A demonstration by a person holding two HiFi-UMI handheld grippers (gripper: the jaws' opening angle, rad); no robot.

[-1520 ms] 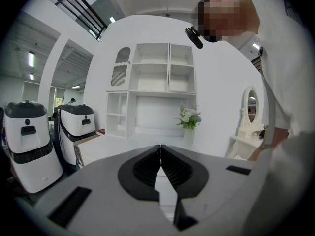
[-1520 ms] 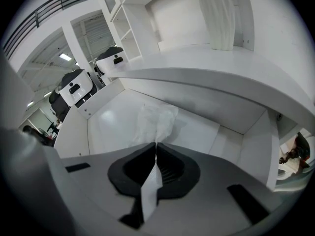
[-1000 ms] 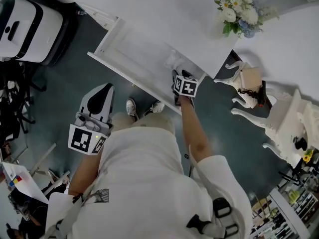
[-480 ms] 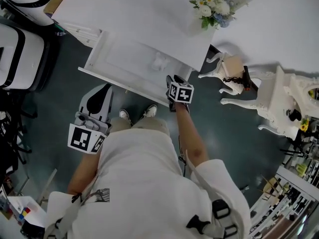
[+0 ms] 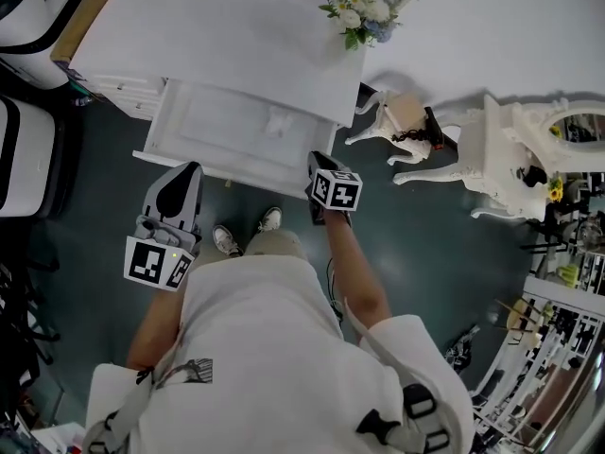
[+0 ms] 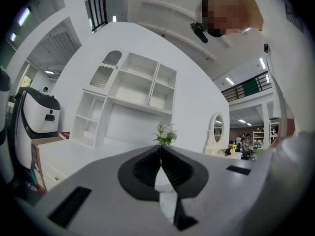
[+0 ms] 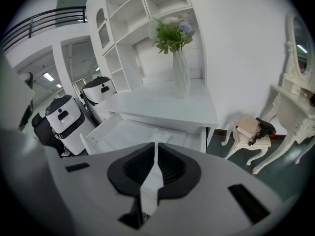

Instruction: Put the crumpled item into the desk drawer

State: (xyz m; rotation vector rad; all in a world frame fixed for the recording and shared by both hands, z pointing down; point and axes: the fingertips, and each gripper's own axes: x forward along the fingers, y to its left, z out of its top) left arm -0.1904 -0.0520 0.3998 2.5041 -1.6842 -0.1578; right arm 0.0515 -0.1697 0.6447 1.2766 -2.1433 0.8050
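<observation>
While the crumpled item lies inside the open drawer, toward its right end, neither gripper touches it. In the right gripper view the same white item rests on the drawer floor, just above the jaw tips in the frame.

The right gripper sits at centre frame, over the drawer's front right corner, below and to the right of the item. Its jaws have just been closing and now stand at a narrow slit with nothing between them. The drawer's front rail lies between this gripper and the item.

The left gripper sits at lower left of centre, near the drawer's front edge and well apart from the item. Its jaw tips meet and nothing is held.

Surroundings, head view:
- The desk top overhangs the drawer's rear, at upper centre.
- A bunch of flowers stands on the desk's right end, above the item.
- A small white stool stands right of the desk on the dark floor.
- A white dressing table stands at the right.
- The person's shoes show between the grippers.
</observation>
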